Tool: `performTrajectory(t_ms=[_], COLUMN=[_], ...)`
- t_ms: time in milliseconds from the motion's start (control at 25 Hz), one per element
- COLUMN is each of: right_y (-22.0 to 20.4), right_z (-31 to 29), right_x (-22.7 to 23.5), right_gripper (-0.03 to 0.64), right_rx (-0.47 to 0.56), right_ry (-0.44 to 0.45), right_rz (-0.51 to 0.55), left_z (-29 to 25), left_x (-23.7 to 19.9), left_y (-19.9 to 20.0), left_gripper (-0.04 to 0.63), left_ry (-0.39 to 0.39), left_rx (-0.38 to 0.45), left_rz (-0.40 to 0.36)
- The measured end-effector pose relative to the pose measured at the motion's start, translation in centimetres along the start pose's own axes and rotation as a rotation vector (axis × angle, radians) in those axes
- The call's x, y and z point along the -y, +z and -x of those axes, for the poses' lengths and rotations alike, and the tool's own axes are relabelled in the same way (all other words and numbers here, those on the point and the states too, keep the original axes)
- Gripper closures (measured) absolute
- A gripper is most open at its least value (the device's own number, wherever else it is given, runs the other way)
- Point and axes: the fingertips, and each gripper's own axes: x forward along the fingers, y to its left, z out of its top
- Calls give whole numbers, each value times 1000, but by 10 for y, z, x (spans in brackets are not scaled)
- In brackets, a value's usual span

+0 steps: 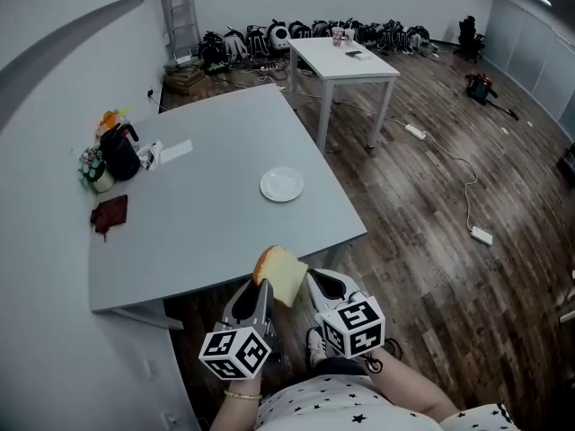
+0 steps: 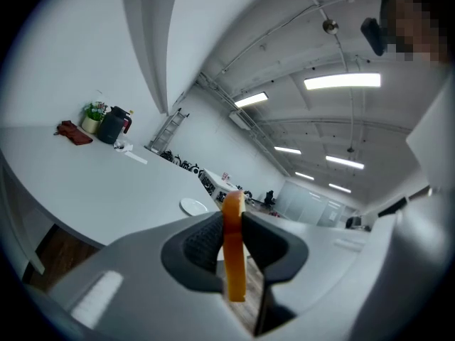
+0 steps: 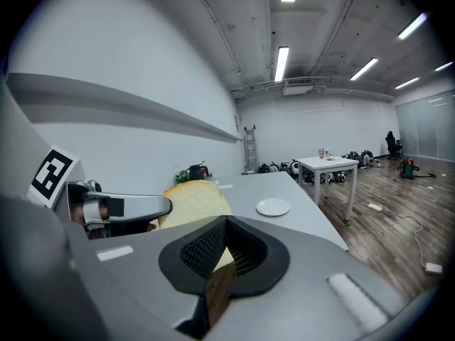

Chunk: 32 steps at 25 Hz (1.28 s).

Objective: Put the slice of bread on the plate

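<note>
Slice of bread [image 1: 281, 275]: it stands on edge in my left hand-held gripper [image 1: 260, 285], raised in the air near my body. It is off the near edge of the grey counter [image 1: 207, 232].
Left hand-held gripper: its jaws are closed on the slice, with the dark pads pressing both flat faces. The crust shows as an orange strip between them.
Right hand-held gripper [image 1: 319, 281]: its jaws are drawn together into a narrow V, and nothing seems clamped in them. It sits just beside the slice's right edge; I cannot tell if it touches.
How the bread handles: I judge it light, soft and easily crushed or torn. A gentle pinch is enough, and a hard squeeze would dent it.
Where to hold: across the flat faces near one edge, as my left hand-held gripper does now. Most of the slice then hangs free to be laid down.
Plate [image 1: 282, 185]: small, white and empty, it lies on the counter well ahead of the slice.
</note>
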Motion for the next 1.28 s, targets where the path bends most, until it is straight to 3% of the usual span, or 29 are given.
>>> performTrajectory(t_ms=[600,1280], right_y=[43,41], right_z=[-88,-119], right_x=[90,123], right_gripper=[618,618], right_rx=[-17,-37], right_ry=[76,116], right_rz=[24,-3], left_z=[-130,-175], left_x=[-11,-29], left_y=[29,24], left_gripper=[509,508], left_ry=[51,109], left_rx=[19,20], left_rz=[32,83])
